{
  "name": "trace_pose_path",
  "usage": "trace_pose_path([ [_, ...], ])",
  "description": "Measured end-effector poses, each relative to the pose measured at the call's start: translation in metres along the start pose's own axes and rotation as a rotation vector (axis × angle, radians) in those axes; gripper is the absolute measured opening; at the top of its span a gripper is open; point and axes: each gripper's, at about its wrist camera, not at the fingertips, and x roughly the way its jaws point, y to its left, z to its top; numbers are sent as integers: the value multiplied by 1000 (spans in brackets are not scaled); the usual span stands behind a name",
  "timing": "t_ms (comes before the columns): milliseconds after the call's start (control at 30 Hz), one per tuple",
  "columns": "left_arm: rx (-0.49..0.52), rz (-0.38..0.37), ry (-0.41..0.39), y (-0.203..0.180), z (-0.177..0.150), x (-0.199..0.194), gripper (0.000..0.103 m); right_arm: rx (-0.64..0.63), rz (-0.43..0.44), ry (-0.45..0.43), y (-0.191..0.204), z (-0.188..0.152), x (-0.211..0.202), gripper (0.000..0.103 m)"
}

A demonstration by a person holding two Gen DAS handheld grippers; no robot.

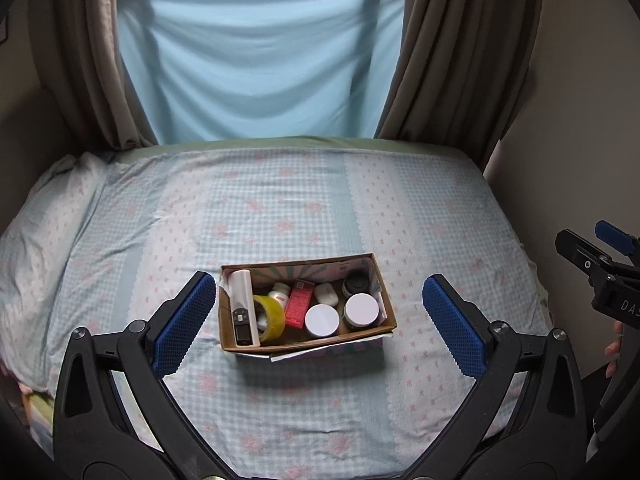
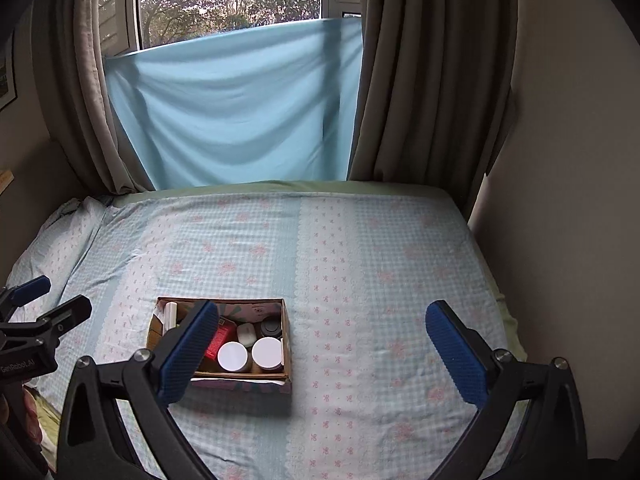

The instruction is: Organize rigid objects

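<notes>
An open cardboard box sits on the bed. Inside it lie a white remote-like bar, a yellow tape roll, a red carton, two white-lidded jars, a dark jar and a small white case. My left gripper hangs open above the bed, its blue pads either side of the box. My right gripper is open too, held to the right of the box, with its left pad covering the box's left part.
The bed has a pale blue checked sheet with pink flowers and a pillow at the left. Brown curtains and a light blue cloth hang at the window behind. A wall runs along the right side.
</notes>
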Motion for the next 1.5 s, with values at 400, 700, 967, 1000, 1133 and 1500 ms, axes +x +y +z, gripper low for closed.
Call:
trace_pose_path([
  [400,-25,29,-79,-21,-9,-29,103,16,-6,-49,-26,-16,-20,103],
  [700,2,43,-77,-27,-11,-22,103,11,-16,-63,-31,-15,-23,103],
  [967,12,50,-71,-25,-7,-13,103,7,-27,-58,-33,-12,-18,103],
  [1000,10,49,-70,-24,-7,-12,103,9,-27,-59,-33,-12,-17,103],
  [1133,14,54,-75,-22,-5,-10,103,12,-29,-60,-33,-12,-15,103],
  [1500,24,54,-80,-23,-6,-9,103,14,-28,-68,-32,-9,-14,103],
])
